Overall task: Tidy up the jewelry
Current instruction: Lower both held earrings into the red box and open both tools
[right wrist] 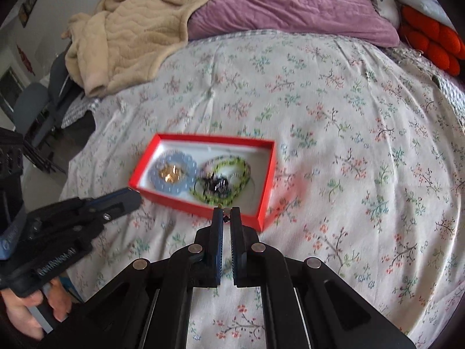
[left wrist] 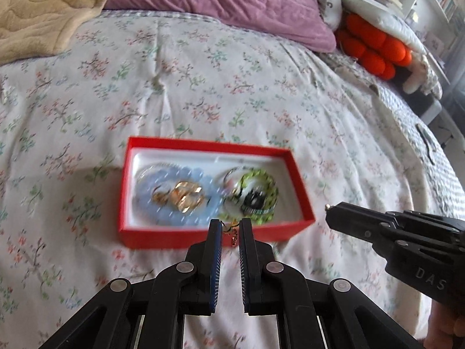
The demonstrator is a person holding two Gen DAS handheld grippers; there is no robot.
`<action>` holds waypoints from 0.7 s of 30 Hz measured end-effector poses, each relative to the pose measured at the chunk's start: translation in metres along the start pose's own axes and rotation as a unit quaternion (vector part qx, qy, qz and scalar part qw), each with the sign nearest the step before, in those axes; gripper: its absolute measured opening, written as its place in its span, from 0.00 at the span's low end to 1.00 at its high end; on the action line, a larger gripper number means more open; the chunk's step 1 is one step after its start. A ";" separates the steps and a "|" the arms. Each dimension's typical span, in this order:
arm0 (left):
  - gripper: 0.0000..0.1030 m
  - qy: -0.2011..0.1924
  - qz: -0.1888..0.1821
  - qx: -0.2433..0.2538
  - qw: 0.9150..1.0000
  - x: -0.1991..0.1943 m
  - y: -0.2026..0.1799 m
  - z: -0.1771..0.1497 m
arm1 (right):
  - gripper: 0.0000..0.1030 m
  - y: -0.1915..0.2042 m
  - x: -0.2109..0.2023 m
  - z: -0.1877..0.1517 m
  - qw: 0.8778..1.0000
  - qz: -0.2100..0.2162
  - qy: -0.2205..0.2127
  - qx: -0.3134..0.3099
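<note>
A red box [left wrist: 180, 237] is lying open on the floral bedspread [left wrist: 203, 87]. Inside the red box, a pale blue beaded bracelet [left wrist: 151, 192] is resting toward the left end, with gold-coloured pieces [left wrist: 184, 196] lying within its ring. A green patterned bracelet [left wrist: 261, 180] and a dark item [right wrist: 216, 184] are lying toward the right end.

The left tongs [left wrist: 231, 226] are being held just in front of the near wall of the red box, narrowed onto a small chain piece with a red charm [left wrist: 233, 234]. The right tongs [right wrist: 226, 216] are being held over the near right corner of the red box, narrowed onto a small dark piece [right wrist: 226, 218]; what that piece is cannot be told.

A purple pillow [right wrist: 290, 3], a beige blanket [right wrist: 130, 35] and an orange item [left wrist: 375, 46] are lying well beyond the red box.
</note>
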State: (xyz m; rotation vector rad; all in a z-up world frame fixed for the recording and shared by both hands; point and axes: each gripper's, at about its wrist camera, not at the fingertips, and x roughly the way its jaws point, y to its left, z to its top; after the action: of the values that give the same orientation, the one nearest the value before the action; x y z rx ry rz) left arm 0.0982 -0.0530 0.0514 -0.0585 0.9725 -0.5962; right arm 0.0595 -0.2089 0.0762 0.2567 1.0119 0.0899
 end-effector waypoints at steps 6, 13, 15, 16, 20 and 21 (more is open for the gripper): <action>0.06 -0.003 -0.003 0.002 1.000 0.023 -0.005 0.017 | 0.05 -0.008 0.007 0.019 1.000 0.003 -0.003 0.015; 0.07 0.004 -0.004 -0.005 1.000 0.058 -0.002 0.028 | 0.05 -0.019 0.028 0.034 0.999 0.003 0.009 0.033; 0.07 0.007 -0.002 -0.012 1.000 0.066 0.001 0.029 | 0.05 -0.023 0.035 0.037 0.999 0.002 0.014 0.039; 0.07 0.009 0.000 -0.014 1.000 0.069 0.003 0.029 | 0.05 -0.024 0.038 0.038 0.999 0.001 0.017 0.041; 0.08 0.011 0.002 -0.019 1.000 0.075 0.007 0.029 | 0.05 -0.028 0.047 0.039 0.999 -0.002 0.025 0.039; 0.09 0.012 0.002 -0.018 1.000 0.076 0.007 0.029 | 0.05 -0.028 0.048 0.040 0.999 -0.003 0.026 0.038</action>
State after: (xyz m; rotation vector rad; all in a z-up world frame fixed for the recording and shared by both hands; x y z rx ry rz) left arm 0.1559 -0.0914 0.0087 -0.0822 1.0069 -0.5768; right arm 0.1174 -0.2333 0.0494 0.3226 1.0692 0.0534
